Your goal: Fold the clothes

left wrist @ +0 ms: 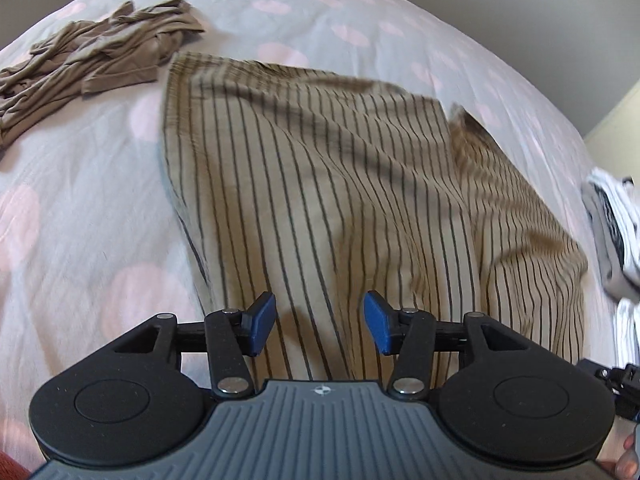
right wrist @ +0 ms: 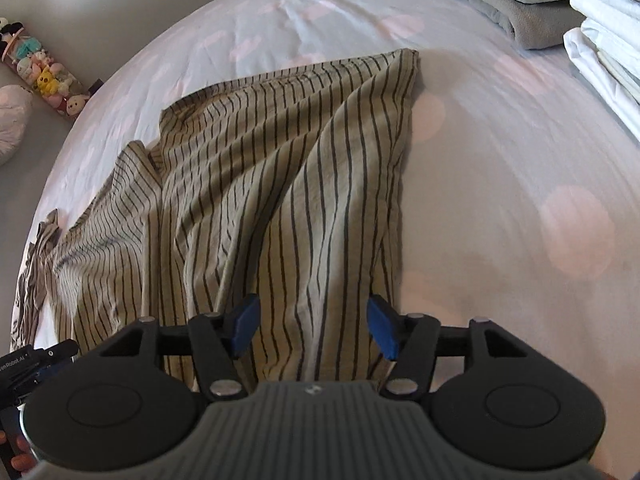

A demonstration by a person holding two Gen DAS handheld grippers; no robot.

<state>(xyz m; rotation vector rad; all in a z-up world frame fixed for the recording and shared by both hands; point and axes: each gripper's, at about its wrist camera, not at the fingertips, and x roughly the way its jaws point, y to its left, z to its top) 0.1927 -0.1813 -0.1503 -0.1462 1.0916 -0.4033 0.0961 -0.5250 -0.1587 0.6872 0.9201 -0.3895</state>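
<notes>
Rumpled pinstriped beige garment point(left wrist: 320, 184), left gripper point(left wrist: 319, 325) apparently open above

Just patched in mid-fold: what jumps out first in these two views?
The striped garment dominates, spread rumpled across the dotted bedsheet, with the left gripper and right gripper both open over its near edge. A crumpled brown garment lies beyond it, and folded stacks sit far right.
</notes>
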